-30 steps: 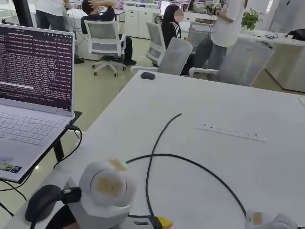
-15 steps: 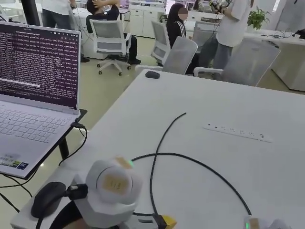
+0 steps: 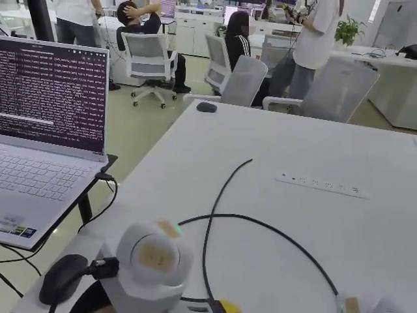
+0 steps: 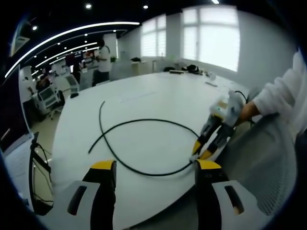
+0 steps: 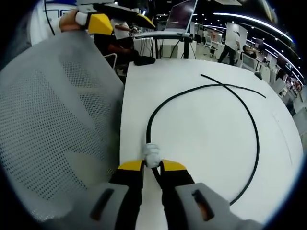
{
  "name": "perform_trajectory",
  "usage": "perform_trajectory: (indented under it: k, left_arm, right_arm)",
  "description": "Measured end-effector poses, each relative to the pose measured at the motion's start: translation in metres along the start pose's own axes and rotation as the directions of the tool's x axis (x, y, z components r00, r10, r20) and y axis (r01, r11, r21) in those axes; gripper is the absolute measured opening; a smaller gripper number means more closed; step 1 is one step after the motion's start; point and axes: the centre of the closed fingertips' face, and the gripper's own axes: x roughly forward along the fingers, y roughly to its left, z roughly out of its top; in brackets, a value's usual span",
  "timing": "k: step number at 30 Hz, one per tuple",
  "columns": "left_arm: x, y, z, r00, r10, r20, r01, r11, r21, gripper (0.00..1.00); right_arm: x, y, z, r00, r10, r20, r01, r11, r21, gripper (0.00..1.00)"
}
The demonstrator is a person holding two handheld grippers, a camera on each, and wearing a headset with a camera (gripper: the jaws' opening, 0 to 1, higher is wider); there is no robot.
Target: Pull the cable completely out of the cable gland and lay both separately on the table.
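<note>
Right gripper (image 5: 152, 165): jaws drawn nearly together, black cable (image 5: 255, 129) pinched between the yellow tips. White cable gland (image 5: 150, 154) sits on the cable touching the tips, just ahead of them, at the near edge of the white table (image 5: 201, 143). From the gland the cable runs out in one wide loop over the tabletop and crosses itself on the far side.

Left gripper (image 4: 156, 165): jaws spread wide, nothing between them, apart from the cable loop.

Writing: laptop (image 3: 52, 91) screen shows rows of pale text on dark, too small to read. Tan sticker on the left gripper's dome, unreadable. Power strip (image 3: 322, 185) markings not legible.

Pose: a hand (image 4: 247, 108) in a white sleeve holds the right gripper tilted tips-down at the table edge. Left gripper held higher, off the table's near corner, beside a mesh chair back (image 5: 57, 134).
</note>
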Motion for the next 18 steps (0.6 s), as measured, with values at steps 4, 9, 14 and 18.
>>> perform_trajectory:
  k: [4,9,14,18]
  left_arm:
    - [0.000,-0.002,0.002,0.9997,-0.018,0.014,0.018,1.000,-0.005,0.65]
    - [-0.002,-0.009,0.008,0.9967,-0.067,0.047,0.067,0.998,-0.002,0.62]
    - [-0.001,-0.028,0.016,0.9791,-0.185,0.083,0.184,0.983,0.027,0.52]
    - [-0.002,-0.048,0.038,0.9350,-0.308,0.175,0.302,0.951,0.061,0.42]
  right_arm:
    - [-0.012,0.003,0.019,0.9991,-0.003,0.041,0.003,1.000,0.008,0.11]
    - [-0.036,0.004,0.055,0.9914,-0.043,0.124,0.048,0.998,-0.042,0.10]
    - [-0.059,0.004,0.084,0.9813,-0.074,0.178,0.093,0.990,-0.103,0.10]
    - [-0.076,0.007,0.104,0.9732,-0.087,0.213,0.121,0.981,-0.153,0.10]
